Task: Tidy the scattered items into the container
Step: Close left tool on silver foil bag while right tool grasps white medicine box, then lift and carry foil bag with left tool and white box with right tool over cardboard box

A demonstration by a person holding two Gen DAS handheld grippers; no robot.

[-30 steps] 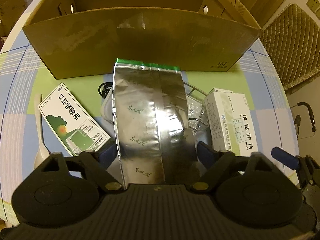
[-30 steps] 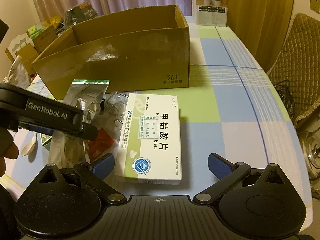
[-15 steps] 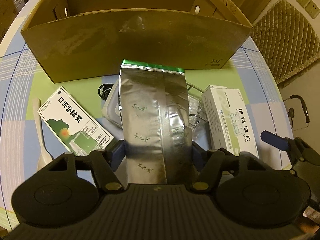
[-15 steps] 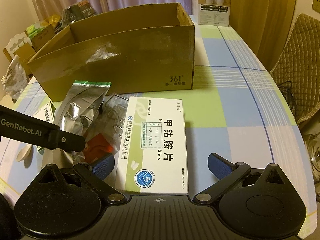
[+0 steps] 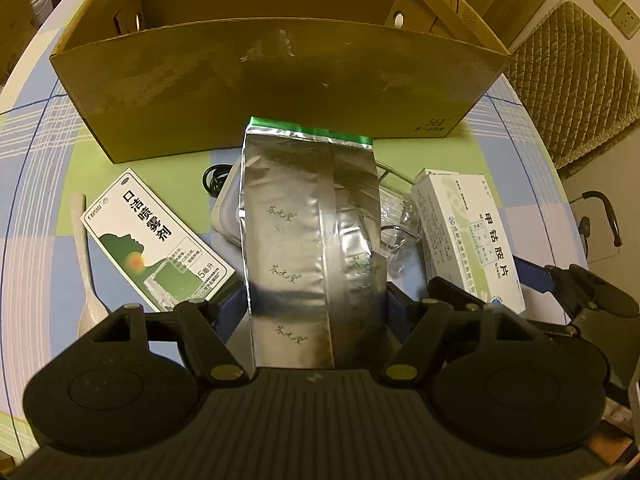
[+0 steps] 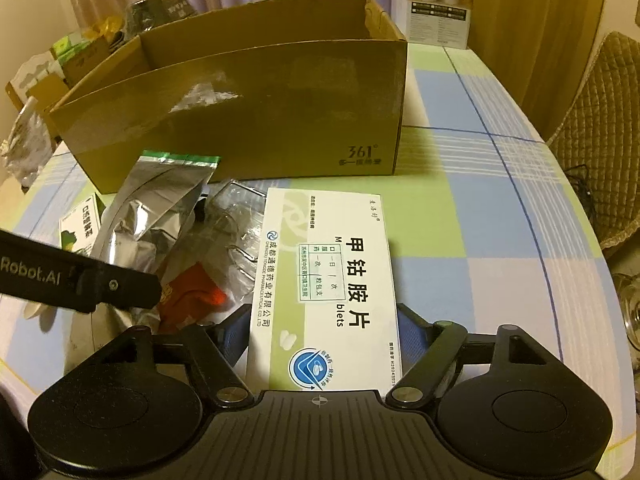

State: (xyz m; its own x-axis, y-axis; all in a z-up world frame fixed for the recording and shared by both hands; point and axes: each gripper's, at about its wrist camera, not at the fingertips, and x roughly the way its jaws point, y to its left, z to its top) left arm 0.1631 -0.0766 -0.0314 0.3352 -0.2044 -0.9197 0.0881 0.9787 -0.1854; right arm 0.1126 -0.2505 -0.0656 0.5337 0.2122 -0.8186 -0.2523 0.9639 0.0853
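An open cardboard box stands at the far side of the checked tablecloth. My left gripper is shut on the near end of a silver foil pouch with a green top strip, which points toward the box. That pouch also shows in the right wrist view, with the left gripper's black arm across it. My right gripper is shut on the sides of a white and green medicine box, which lies flat.
A green and white spray carton and a pale spoon lie left of the pouch. A white container, a black cable, a clear pack of metal hooks and a red packet lie between. A quilted chair stands right.
The left fingers closed in onto the foil pouch. The right gripper slid forward over the medicine box, and its fingers came in from wide open to the box's sides.
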